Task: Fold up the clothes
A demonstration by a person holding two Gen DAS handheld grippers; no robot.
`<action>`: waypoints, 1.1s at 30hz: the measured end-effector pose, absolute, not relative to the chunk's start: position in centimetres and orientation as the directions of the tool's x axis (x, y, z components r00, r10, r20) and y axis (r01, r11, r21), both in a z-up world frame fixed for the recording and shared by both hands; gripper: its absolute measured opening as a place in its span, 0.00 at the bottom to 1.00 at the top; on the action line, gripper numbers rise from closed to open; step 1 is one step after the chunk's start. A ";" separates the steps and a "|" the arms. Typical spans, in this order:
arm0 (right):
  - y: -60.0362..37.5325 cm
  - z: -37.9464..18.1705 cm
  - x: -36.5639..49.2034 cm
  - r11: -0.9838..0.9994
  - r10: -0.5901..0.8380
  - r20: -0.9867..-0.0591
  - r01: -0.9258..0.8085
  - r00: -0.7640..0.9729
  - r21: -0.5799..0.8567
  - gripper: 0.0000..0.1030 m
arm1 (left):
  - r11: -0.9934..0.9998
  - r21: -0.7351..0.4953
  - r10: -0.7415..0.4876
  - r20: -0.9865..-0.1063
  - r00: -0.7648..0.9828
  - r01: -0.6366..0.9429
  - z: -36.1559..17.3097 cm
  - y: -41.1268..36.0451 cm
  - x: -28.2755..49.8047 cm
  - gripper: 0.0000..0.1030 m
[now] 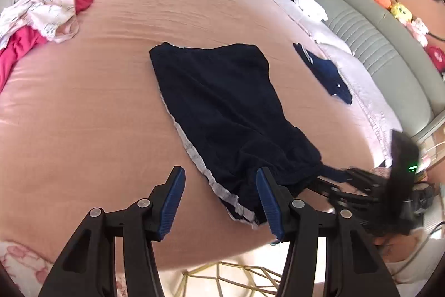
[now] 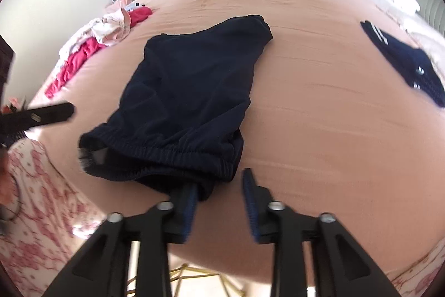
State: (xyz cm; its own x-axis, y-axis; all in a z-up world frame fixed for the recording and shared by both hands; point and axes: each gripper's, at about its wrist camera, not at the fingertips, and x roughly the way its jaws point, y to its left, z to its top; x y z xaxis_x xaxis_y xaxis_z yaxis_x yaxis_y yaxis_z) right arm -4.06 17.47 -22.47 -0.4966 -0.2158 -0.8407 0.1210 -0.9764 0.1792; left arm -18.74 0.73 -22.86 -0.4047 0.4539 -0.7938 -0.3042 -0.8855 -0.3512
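1. Ahead of your left gripper (image 1: 219, 189), the navy shorts (image 1: 222, 107) are lying flat on the pink bed (image 1: 83, 102); its jaws are standing apart, gripping nothing.
2. Your right gripper (image 2: 219, 194) is gaping at the waistband (image 2: 167, 152), one pad under cloth.
3. No writing is reading clearly.

We see shorts (image 2: 192, 91) on bed (image 2: 319, 107), centre, waistband nearest us. Clothes pile (image 2: 94, 46) at ten o'clock, well apart. Smaller garment (image 2: 408, 66) at two o'clock, near pillows (image 1: 314, 7). Headboard (image 1: 389, 57) behind pillows. Right gripper (image 2: 219, 202) at six o'clock, at waistband edge; left gripper (image 1: 219, 199) beside shorts' side hem.
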 end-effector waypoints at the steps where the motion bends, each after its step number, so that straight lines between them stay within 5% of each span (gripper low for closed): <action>1: 17.8 -21.8 -3.7 -0.971 -0.239 -0.834 0.135 -0.498 0.197 0.50 | -0.886 -0.330 0.446 -0.798 -0.405 -0.327 -23.1 1.4 -18.8 0.48; 8: 19.0 -17.9 -3.9 -0.965 -0.261 -0.753 0.193 -0.604 0.180 0.52 | -0.861 -0.217 0.419 -0.814 -0.402 -0.459 -24.2 4.7 -20.3 0.43; 14: 16.6 -24.4 -7.5 -0.953 -0.208 -0.882 0.293 -0.424 0.084 0.41 | -0.846 -0.060 0.276 -0.899 -0.340 -0.529 -26.9 4.3 -19.6 0.36; 22: 17.2 -19.2 -10.9 -0.937 -0.280 -0.753 0.341 -0.596 0.078 0.44 | -0.875 -0.096 0.338 -0.823 -0.456 -0.475 -24.1 2.0 -25.3 0.36; 26: 15.1 -19.5 -17.6 -0.931 -0.248 -0.749 0.364 -0.614 0.011 0.44 | -0.938 -0.129 0.267 -0.861 -0.432 -0.323 -26.7 0.9 -32.0 0.36; 29: 15.6 -20.1 -22.4 -0.944 -0.207 -0.761 0.331 -0.615 -0.011 0.44 | -0.939 -0.287 0.341 -0.851 -0.400 -0.191 -28.0 -1.7 -35.0 0.36; 32: 16.3 -21.2 -25.4 -0.955 -0.206 -0.780 0.294 -0.591 0.030 0.44 | -0.931 -0.312 0.364 -0.836 -0.410 -0.190 -28.8 -2.1 -36.2 0.36; 33: 16.4 -21.8 -26.1 -0.956 -0.203 -0.791 0.292 -0.577 0.032 0.44 | -0.938 -0.281 0.342 -0.837 -0.427 -0.201 -28.8 -1.9 -36.3 0.26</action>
State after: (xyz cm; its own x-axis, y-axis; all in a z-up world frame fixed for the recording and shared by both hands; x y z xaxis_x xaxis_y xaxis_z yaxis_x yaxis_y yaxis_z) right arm -26.10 16.37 -21.85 -0.5771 -0.2027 -0.7911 0.2916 -0.9560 0.0322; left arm -36.35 -1.94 -28.83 -0.4275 0.3421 -0.8368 -0.2006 -0.9385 -0.2811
